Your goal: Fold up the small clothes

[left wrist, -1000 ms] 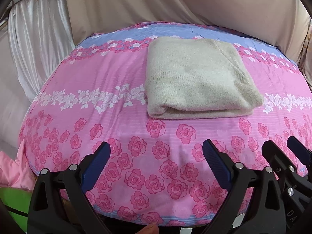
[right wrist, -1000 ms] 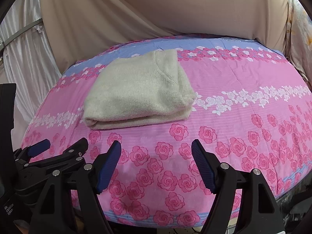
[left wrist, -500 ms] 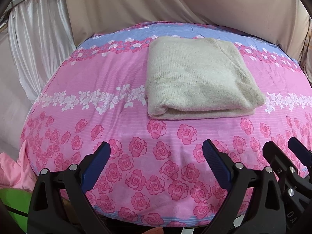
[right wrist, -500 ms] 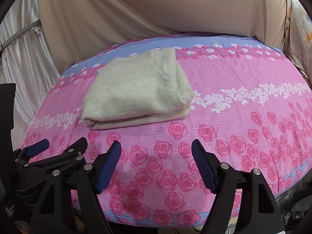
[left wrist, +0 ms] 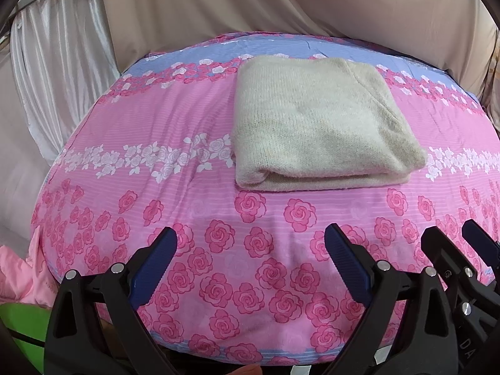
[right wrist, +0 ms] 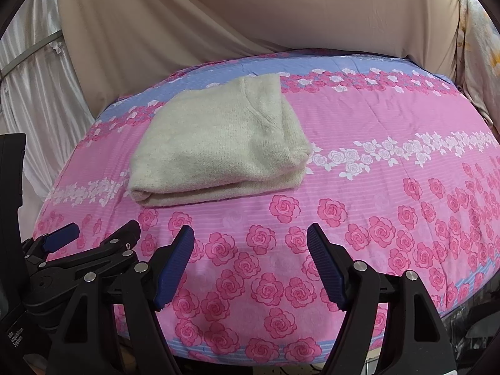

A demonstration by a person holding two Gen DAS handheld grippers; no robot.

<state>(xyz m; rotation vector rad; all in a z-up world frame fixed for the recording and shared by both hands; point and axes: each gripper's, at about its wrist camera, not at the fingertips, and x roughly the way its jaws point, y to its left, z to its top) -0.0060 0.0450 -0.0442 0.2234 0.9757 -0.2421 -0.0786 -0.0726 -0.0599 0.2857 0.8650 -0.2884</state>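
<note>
A cream knitted garment (left wrist: pixel 315 125) lies folded into a flat rectangle on the far half of a table covered by a pink rose-print cloth (left wrist: pixel 175 118). It also shows in the right wrist view (right wrist: pixel 218 143), left of centre. My left gripper (left wrist: pixel 250 240) is open and empty, held back over the near edge, well short of the garment. My right gripper (right wrist: pixel 250 237) is open and empty, also over the near edge. The right gripper appears at the lower right of the left wrist view (left wrist: pixel 450 240); the left gripper appears at the lower left of the right wrist view (right wrist: pixel 93 234).
Beige drapes (right wrist: pixel 250 15) hang behind the table and white satin curtains (left wrist: pixel 56 62) at the left. A pink garment (left wrist: pixel 18 281) and something green (left wrist: pixel 18 325) lie below the table's left edge. The cloth-covered table extends to the right (right wrist: pixel 406 109).
Both grippers have barely shifted; the view has drifted very slightly. The folded garment has not moved and both grippers stay open.
</note>
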